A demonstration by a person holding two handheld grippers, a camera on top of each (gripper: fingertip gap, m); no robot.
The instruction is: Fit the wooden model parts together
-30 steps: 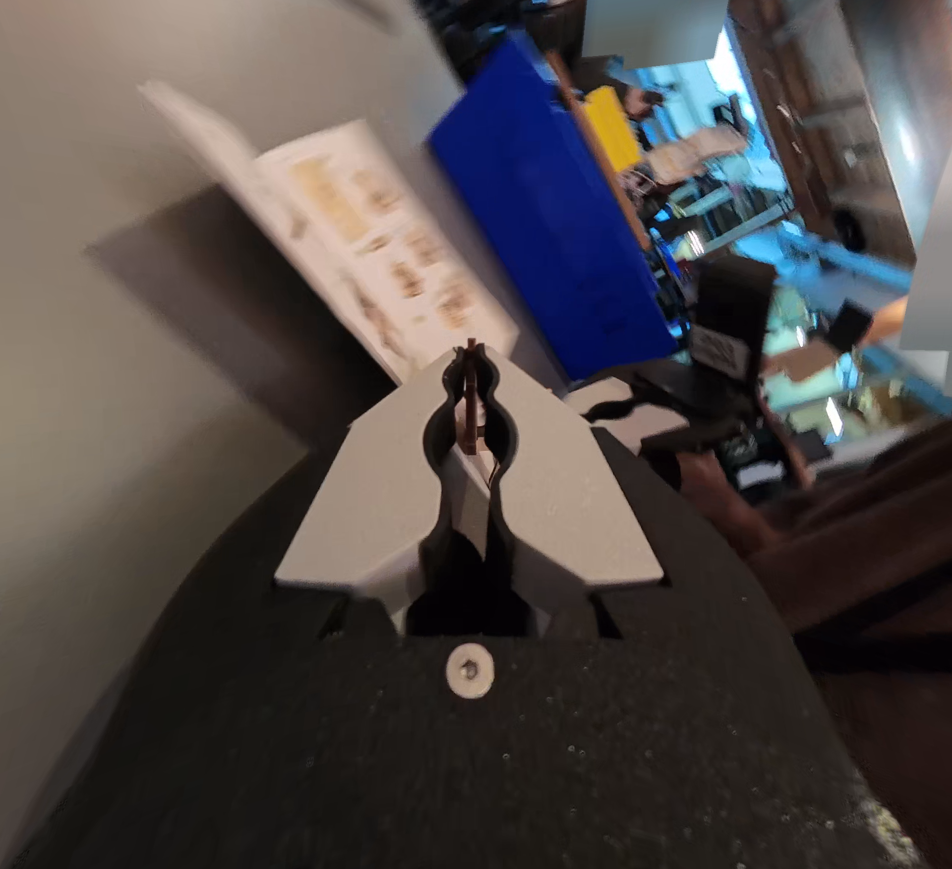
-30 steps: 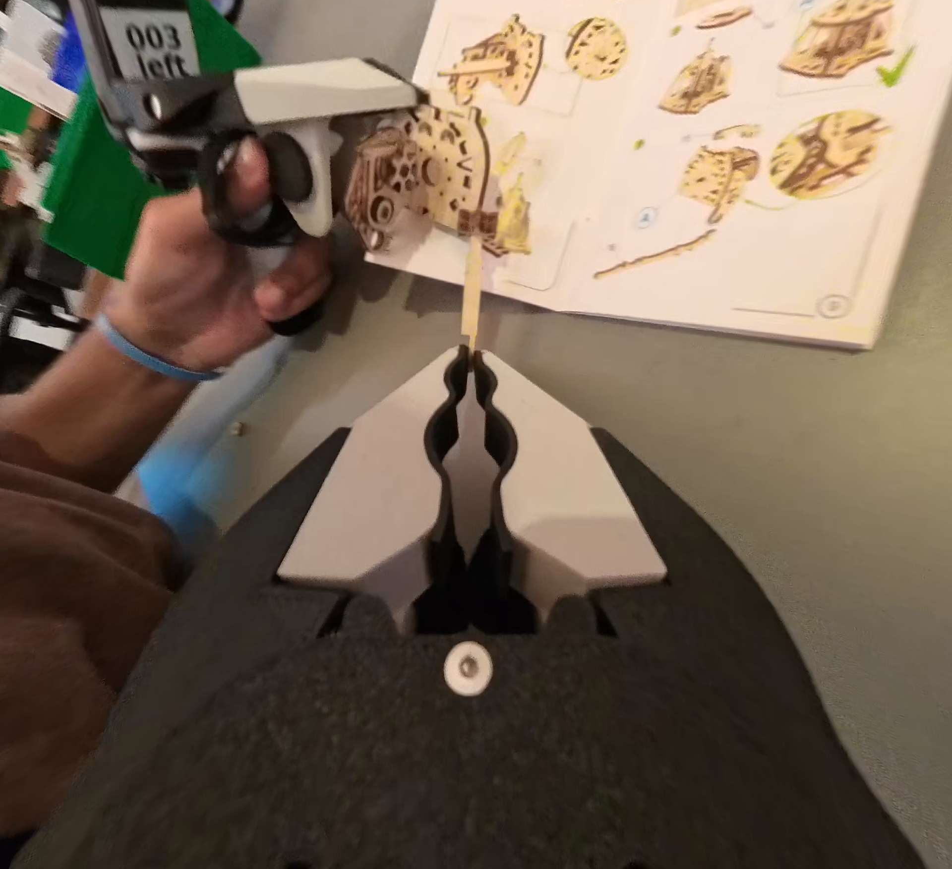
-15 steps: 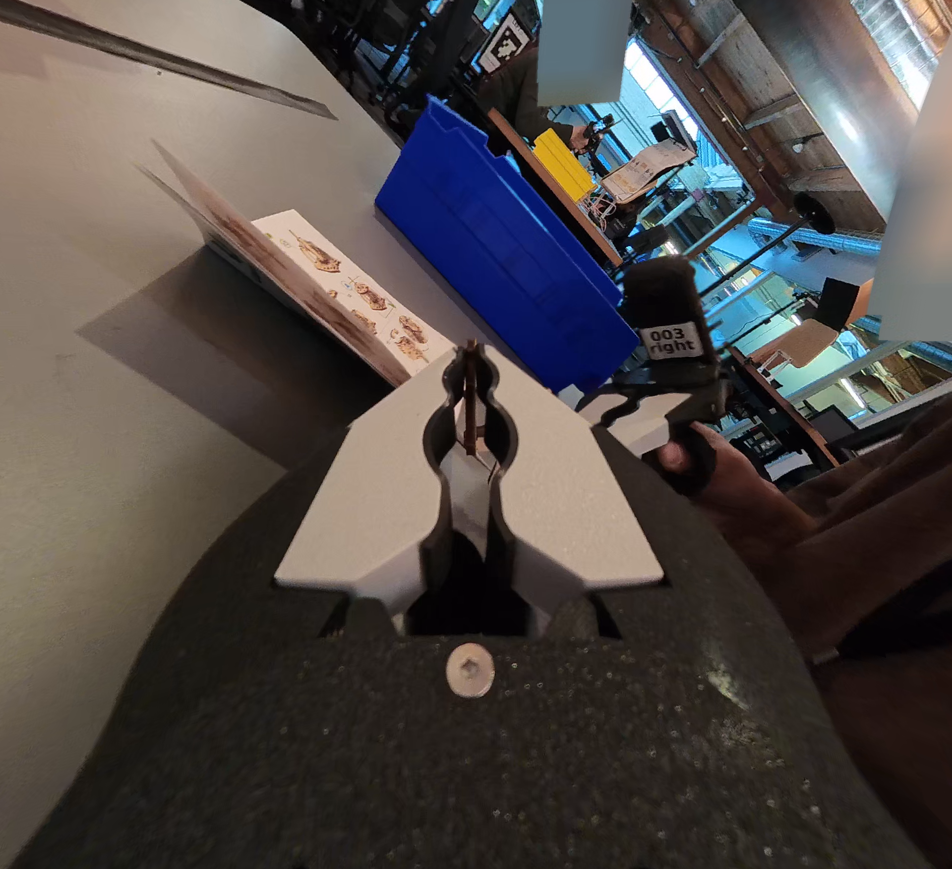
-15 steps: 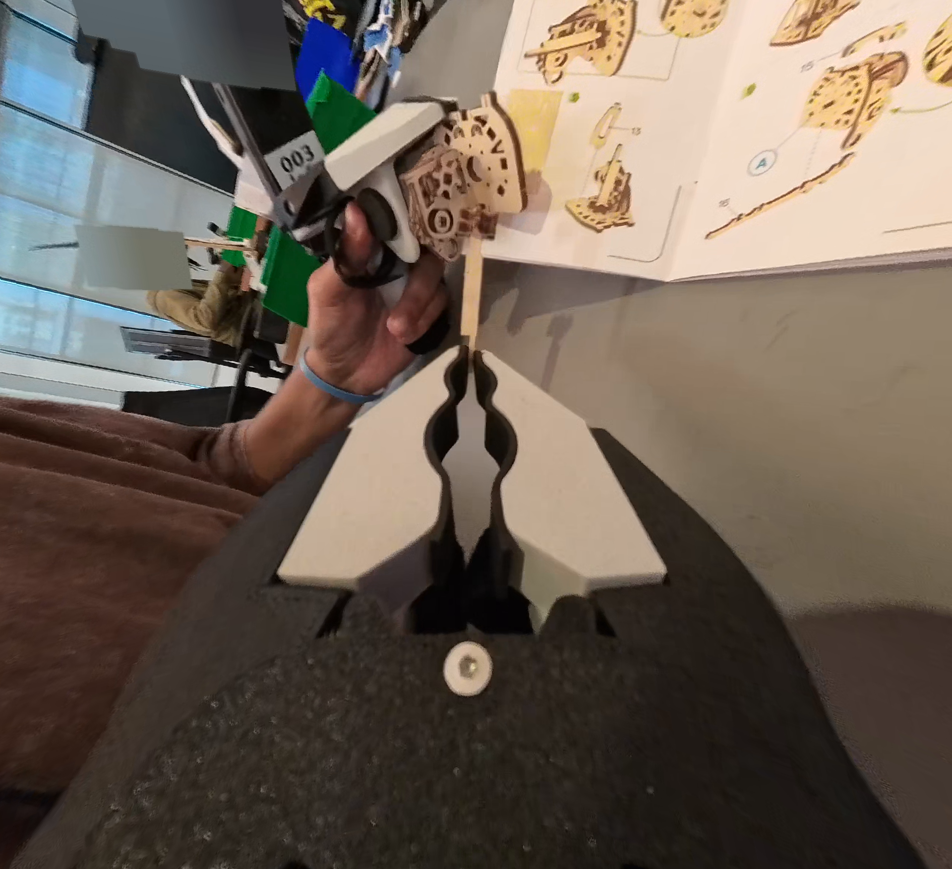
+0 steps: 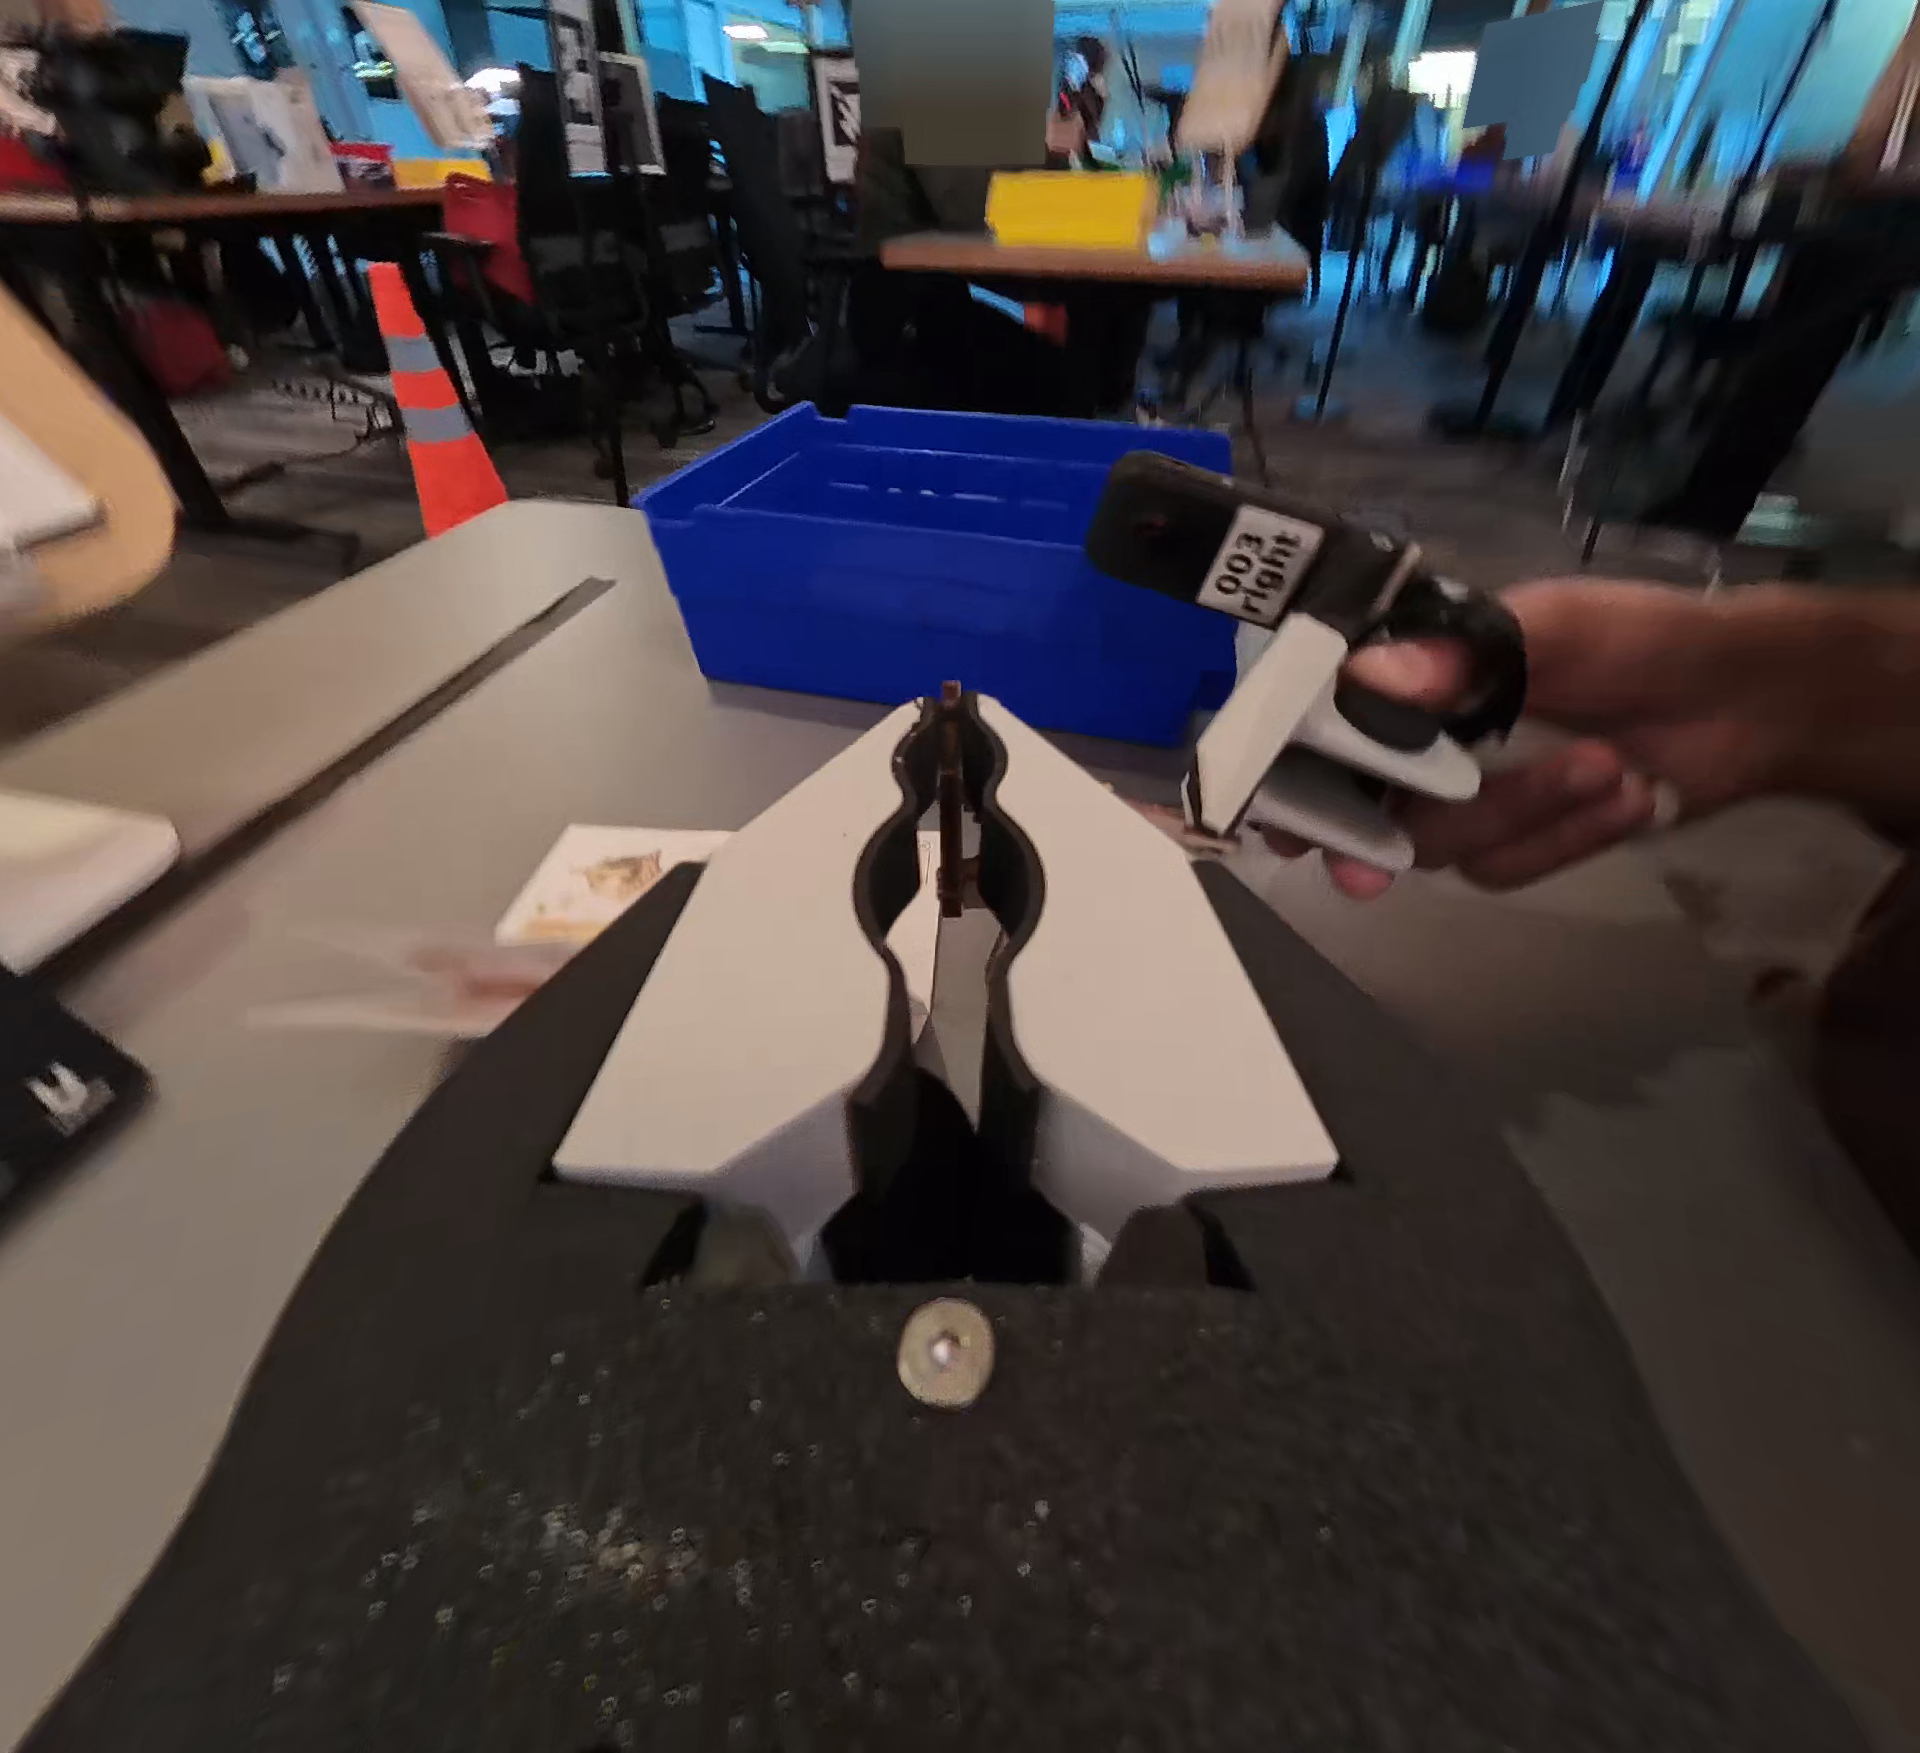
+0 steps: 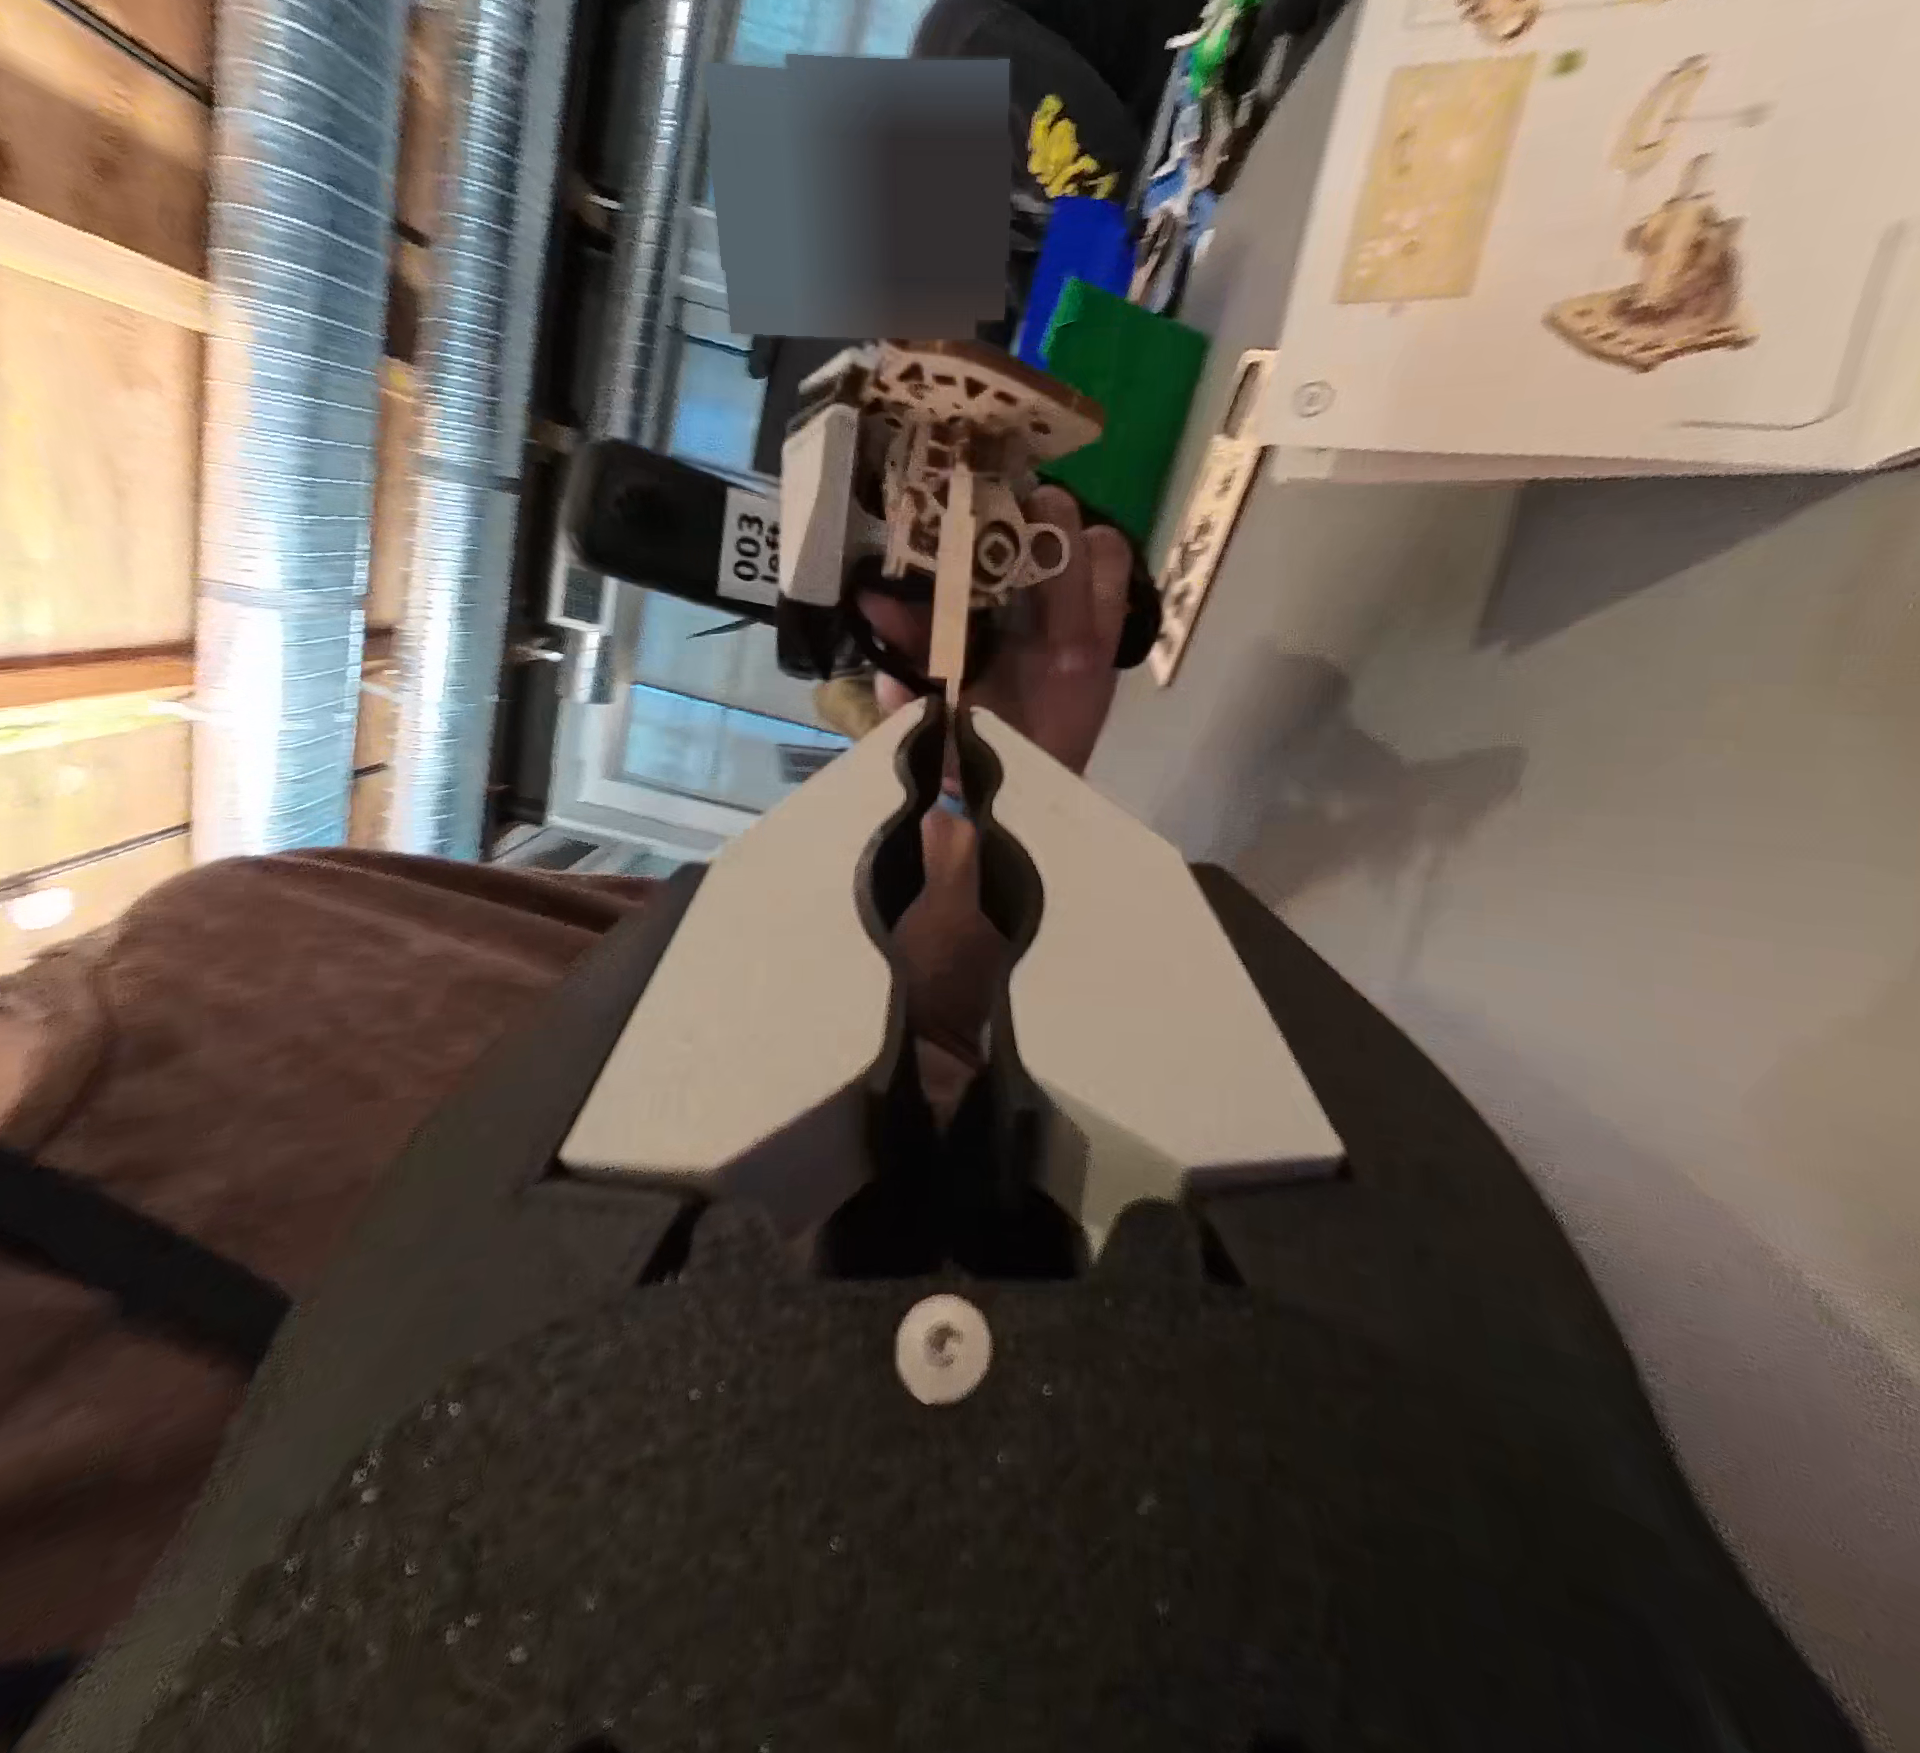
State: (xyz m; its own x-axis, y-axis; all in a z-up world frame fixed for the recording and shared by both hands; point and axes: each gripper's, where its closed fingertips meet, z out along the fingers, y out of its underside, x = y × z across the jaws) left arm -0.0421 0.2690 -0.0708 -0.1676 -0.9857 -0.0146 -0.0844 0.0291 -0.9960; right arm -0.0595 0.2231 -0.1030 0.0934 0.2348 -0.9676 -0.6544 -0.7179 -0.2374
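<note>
A blue bin [image 5: 935, 560] sits at the far edge of the grey counter [image 5: 312, 768]. An orange cone [image 5: 436, 415] stands on the floor beyond it. Farther back, a yellow box [image 5: 1070, 209] rests on a wooden table [image 5: 1091, 261].

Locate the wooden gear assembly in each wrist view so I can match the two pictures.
Left wrist view: the wooden gear assembly shows edge-on, a thin dark sliver clamped between the left gripper fingertips at centre.
Right wrist view: it sits above centre, face-on, held by the far left gripper; the right gripper pinches a thin wooden stick reaching up to it.
Shared landmark: the open instruction booklet.
</note>
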